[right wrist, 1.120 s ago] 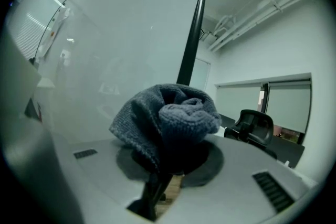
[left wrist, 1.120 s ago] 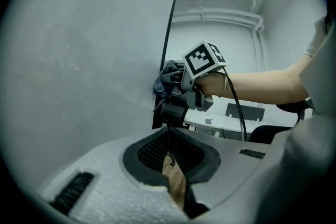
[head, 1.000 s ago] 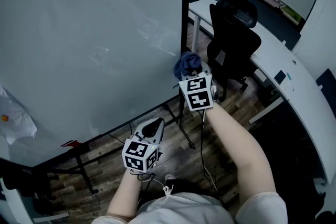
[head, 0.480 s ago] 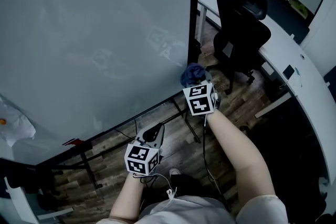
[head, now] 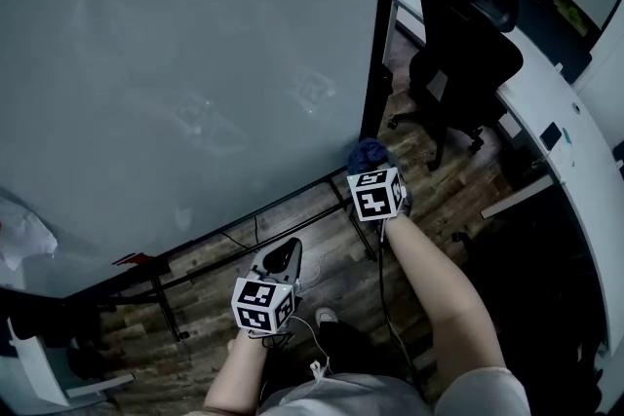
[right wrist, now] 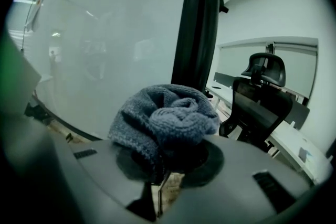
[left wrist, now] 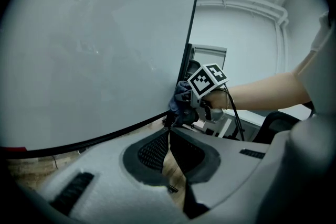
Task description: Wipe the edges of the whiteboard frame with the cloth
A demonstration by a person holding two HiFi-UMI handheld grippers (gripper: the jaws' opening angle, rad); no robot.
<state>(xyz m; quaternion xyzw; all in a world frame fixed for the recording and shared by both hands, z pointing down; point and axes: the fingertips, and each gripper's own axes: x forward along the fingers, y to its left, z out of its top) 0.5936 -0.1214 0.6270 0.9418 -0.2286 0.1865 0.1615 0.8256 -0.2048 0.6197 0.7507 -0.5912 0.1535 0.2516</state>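
Right gripper (right wrist: 160, 178) sits lower than a second ago, jaws clamped on the bunched cloth (right wrist: 165, 120); the whiteboard frame (right wrist: 190, 18) edge stands just beyond. Left gripper (left wrist: 169, 136) is closed, empty. Risk, as judged: the wad could slip off the corner, skipping the bottom edge.

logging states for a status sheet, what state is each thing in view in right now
right gripper, shut on cloth
left gripper, shut, holding nothing
cloth, bunched up, at the lower right corner of the whiteboard frame
whiteboard, upright, no writing, faint smudges
office chair, upright, nobody in it
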